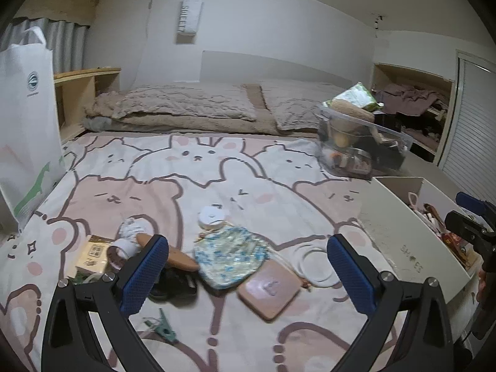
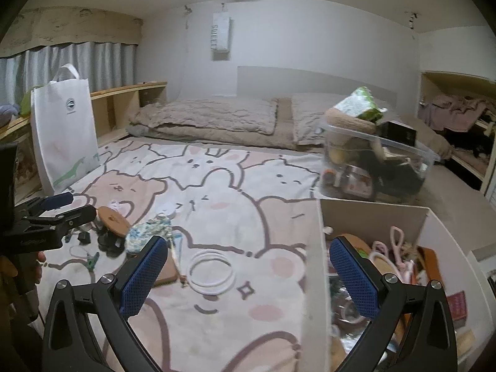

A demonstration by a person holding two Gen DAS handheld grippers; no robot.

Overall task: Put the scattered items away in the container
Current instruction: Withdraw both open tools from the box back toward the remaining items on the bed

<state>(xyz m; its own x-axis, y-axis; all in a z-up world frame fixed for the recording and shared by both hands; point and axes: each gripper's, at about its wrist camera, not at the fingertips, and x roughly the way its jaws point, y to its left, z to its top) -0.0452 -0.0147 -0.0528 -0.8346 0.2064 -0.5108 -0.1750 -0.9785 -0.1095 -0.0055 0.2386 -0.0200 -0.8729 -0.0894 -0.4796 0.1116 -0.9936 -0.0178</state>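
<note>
Scattered items lie on the cartoon bedspread [image 1: 241,161]: a floral pouch [image 1: 231,255], a pink square case [image 1: 269,290], a white ring [image 1: 314,266], a round white tape measure [image 1: 211,217], a wooden brush [image 1: 169,252], a small jar [image 1: 122,249], a yellow box [image 1: 93,252] and a green clip [image 1: 162,325]. My left gripper [image 1: 248,276] hovers open above the pouch and case. The white storage box [image 2: 314,248] stands at the right, holding several things. My right gripper [image 2: 248,274] is open over the box's left wall, empty, with the white ring [image 2: 212,271] to its left.
A white tote bag [image 2: 63,133] stands at the left of the bed. A clear plastic bin [image 2: 378,167] full of items sits behind the white box. Pillows [image 2: 210,117] lie at the head. Open shelves [image 2: 458,130] with clothes are at the far right.
</note>
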